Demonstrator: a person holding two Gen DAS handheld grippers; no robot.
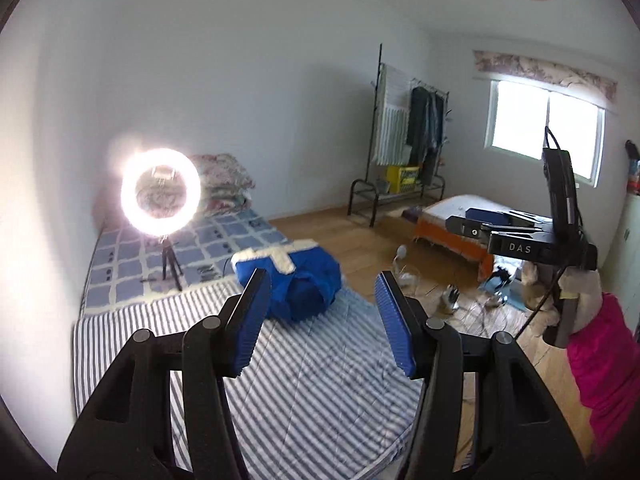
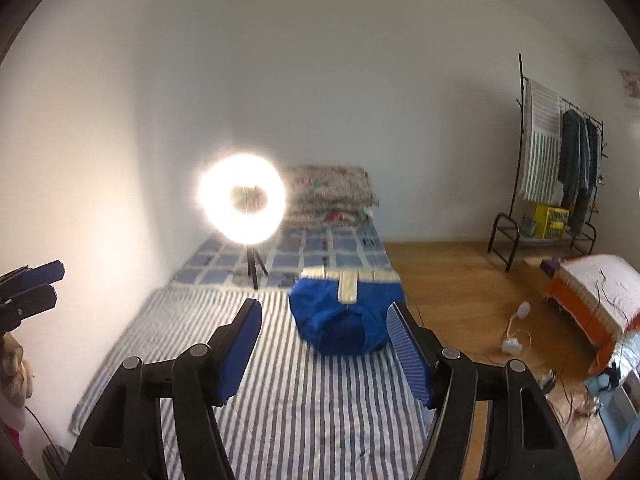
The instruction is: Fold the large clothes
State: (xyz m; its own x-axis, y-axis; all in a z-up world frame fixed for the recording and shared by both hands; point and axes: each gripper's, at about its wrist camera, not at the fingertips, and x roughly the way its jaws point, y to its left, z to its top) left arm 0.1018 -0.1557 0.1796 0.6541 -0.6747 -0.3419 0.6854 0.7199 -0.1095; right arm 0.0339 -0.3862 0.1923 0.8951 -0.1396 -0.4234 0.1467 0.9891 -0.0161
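Hovering above the striped bedding [image 1: 304,380], the left gripper [image 1: 322,322] is held with its blue pads apart and nothing between them. The right gripper [image 2: 326,350] is likewise raised over the stripes, its jaws spread and empty. A folded blue garment [image 2: 344,316] with a cream band along its far edge is seen lying on the striped bedding ahead of both grippers, near the bed's right-hand edge and apart from the pads. Behind it a blue checked sheet [image 1: 208,240] is spread, on which a lit ring light [image 1: 160,192] is stood on a small tripod. Flowered pillows [image 2: 332,194] are stacked against the wall beyond the light. A wooden floor [image 2: 452,276] is shown to the right of the bed, with cables and small items scattered on it. A clothes rack [image 1: 412,132] with hanging clothes is placed by the far wall, and a low bed with an orange skirt [image 2: 588,300] is set near it. In the left wrist view the right gripper is seen at the right, beside pink cloth [image 1: 604,360].
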